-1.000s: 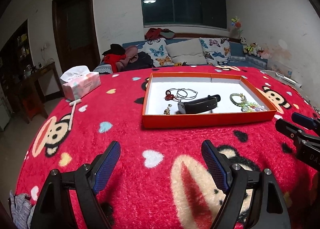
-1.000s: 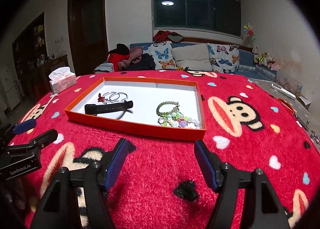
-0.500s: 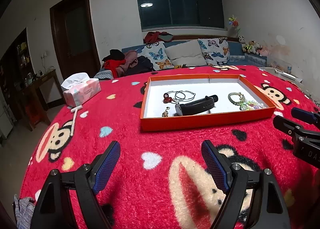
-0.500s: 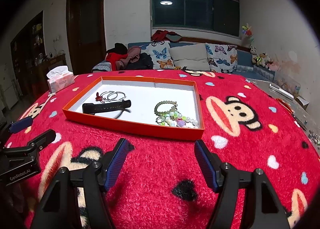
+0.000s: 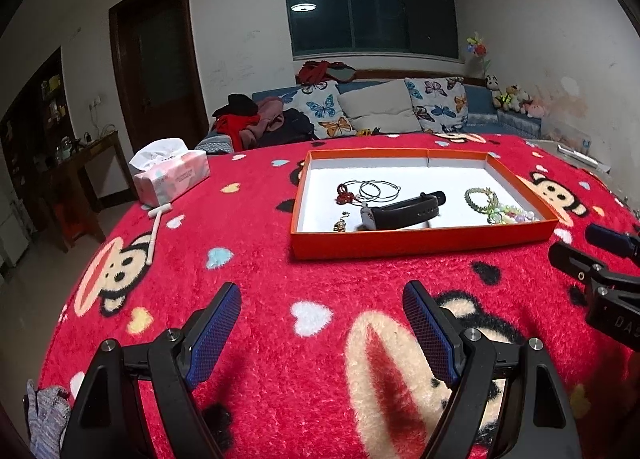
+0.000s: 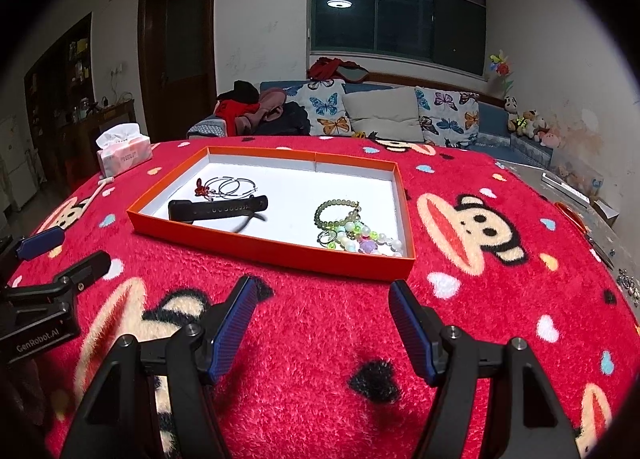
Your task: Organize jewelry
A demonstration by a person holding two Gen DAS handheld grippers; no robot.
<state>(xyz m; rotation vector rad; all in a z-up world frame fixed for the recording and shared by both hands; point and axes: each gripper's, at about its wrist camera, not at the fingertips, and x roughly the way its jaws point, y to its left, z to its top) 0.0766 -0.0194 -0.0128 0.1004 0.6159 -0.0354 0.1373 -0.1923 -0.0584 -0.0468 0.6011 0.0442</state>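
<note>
An orange tray [image 5: 420,243] [image 6: 264,249] with a white floor lies on the red monkey-print blanket. Inside it are a black watch band [image 5: 404,211] [image 6: 218,207], thin silver hoops [image 5: 376,189] [image 6: 232,186] with a red charm [image 5: 343,195], a small gold piece [image 5: 340,224], a green bead bracelet [image 5: 480,197] [image 6: 336,213] and pastel beads [image 6: 364,243]. My left gripper [image 5: 322,299] hovers open over the blanket short of the tray. My right gripper [image 6: 320,291] is open too, just before the tray's near edge. Nothing sits between either pair of fingers.
A pink tissue box [image 5: 172,175] [image 6: 124,155] stands at the blanket's far left, a white stick [image 5: 154,231] beside it. A sofa with butterfly cushions [image 5: 384,111] lies behind. Small metal items [image 6: 628,285] rest at the right edge.
Both wrist views drift slightly over the second. The tray and its jewelry lie as before, and both grippers keep the same opening.
</note>
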